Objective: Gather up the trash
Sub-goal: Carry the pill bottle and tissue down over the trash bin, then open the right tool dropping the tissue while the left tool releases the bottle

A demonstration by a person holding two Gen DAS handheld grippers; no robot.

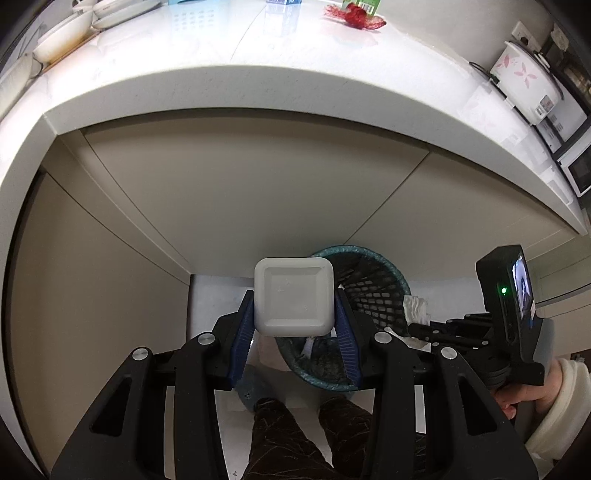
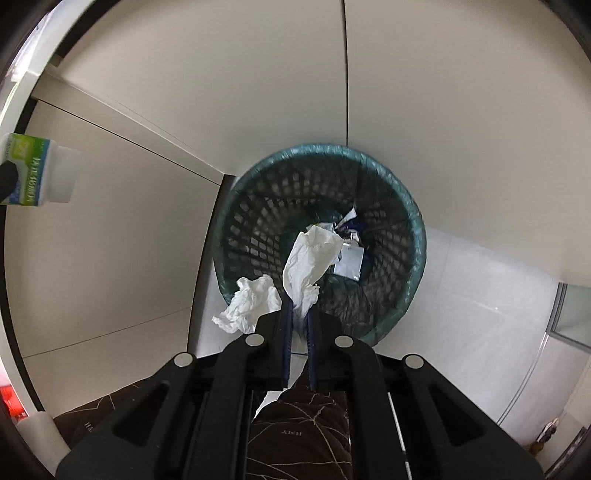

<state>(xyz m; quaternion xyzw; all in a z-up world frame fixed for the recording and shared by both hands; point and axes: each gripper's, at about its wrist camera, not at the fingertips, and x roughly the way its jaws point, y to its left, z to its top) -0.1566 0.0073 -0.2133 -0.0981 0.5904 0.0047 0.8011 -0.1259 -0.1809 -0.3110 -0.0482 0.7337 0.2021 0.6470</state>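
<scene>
White countertop (image 1: 258, 85) curves across the top of the left wrist view, beige cabinet fronts (image 1: 221, 192) below it, white tile floor (image 2: 480, 332) at the bottom. On the counter: stacked white bowls (image 1: 70, 29) far left, a red mesh bag (image 1: 356, 16) at the back, a flowered rice cooker (image 1: 524, 81) far right.

Teal mesh trash basket (image 2: 321, 240) stands on the floor against the cabinets, green liner over its rim, with paper and wrapper scraps (image 2: 349, 240) at the bottom.

Left gripper (image 1: 294, 325) points steeply down, its 2 blue pads clamped on the sides of a white square plastic bottle (image 1: 293, 299), base facing the camera. The bottle hangs above the floor just left of the basket rim, not inside. Right wrist view catches the same bottle at the far left edge, green-blue label showing.

Right gripper (image 2: 300, 317) is clenched tight on crumpled white tissue (image 2: 310, 262); 1 strip hangs over the basket opening, another wad (image 2: 251, 306) bulges out left of the fingers, outside the rim.

Person's dark patterned trousers (image 2: 299, 435) below both grippers; cream sleeve (image 1: 557, 413) behind the right gripper.
</scene>
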